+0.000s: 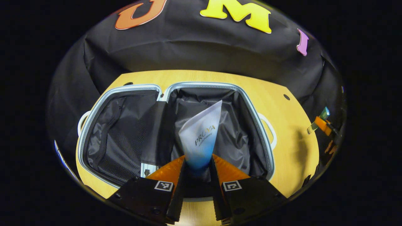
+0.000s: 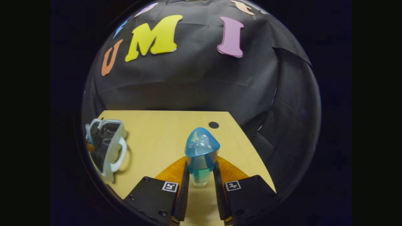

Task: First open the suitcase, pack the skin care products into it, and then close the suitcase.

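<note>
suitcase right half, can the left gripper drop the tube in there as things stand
Probably yes. The suitcase lies open on the table, and the left gripper, shut on the tube, hangs over the right half, whose dark lining looks bare with nothing in the way.

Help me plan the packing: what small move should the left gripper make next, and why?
Probably lower a little and open. The left gripper is shut on a tube that hangs over the right half of the open suitcase, so release should drop it inside. The right gripper holds a bottle over the table, off to the side.
</note>
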Demonstrator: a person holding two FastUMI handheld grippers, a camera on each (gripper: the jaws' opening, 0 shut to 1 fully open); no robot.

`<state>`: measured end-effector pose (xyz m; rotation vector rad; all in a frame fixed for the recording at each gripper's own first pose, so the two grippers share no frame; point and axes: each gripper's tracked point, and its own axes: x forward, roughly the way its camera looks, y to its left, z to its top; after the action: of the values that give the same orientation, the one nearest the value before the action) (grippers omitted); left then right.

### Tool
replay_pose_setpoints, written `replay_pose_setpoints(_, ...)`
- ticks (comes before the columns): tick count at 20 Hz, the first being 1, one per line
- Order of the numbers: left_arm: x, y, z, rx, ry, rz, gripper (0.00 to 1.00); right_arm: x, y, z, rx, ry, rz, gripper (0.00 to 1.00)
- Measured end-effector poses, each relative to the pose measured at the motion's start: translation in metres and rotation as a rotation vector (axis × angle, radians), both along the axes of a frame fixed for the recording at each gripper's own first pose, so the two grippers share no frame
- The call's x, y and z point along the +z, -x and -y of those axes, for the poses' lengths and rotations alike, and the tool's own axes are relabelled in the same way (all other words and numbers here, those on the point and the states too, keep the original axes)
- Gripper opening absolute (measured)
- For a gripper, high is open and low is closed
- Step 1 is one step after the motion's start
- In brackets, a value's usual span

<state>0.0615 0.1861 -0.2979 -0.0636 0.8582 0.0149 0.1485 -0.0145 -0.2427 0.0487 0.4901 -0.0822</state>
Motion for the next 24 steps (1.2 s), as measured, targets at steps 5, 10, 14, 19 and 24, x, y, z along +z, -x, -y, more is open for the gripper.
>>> replay_pose_setpoints(5,-0.029,-0.008,-0.01,0.014,-0.019,-0.114,0.43,0.048,0.041,-0.072,0.049,-0.079,0.012,0.36)
replay_pose_setpoints(10,-0.046,-0.014,-0.012,0.012,-0.043,-0.197,0.44,0.063,0.069,-0.122,0.093,-0.059,0.016,0.36)
replay_pose_setpoints(14,-0.042,-0.014,-0.004,0.019,-0.012,-0.176,0.49,0.073,0.077,-0.157,0.124,-0.061,0.015,0.36)
replay_pose_setpoints(19,0.001,-0.003,0.015,0.007,0.122,0.016,0.86,0.083,0.069,-0.226,0.244,-0.089,0.016,0.36)
replay_pose_setpoints(24,0.067,0.035,-0.031,-0.016,0.038,0.291,0.98,0.049,0.06,-0.287,0.328,-0.117,-0.078,0.36)
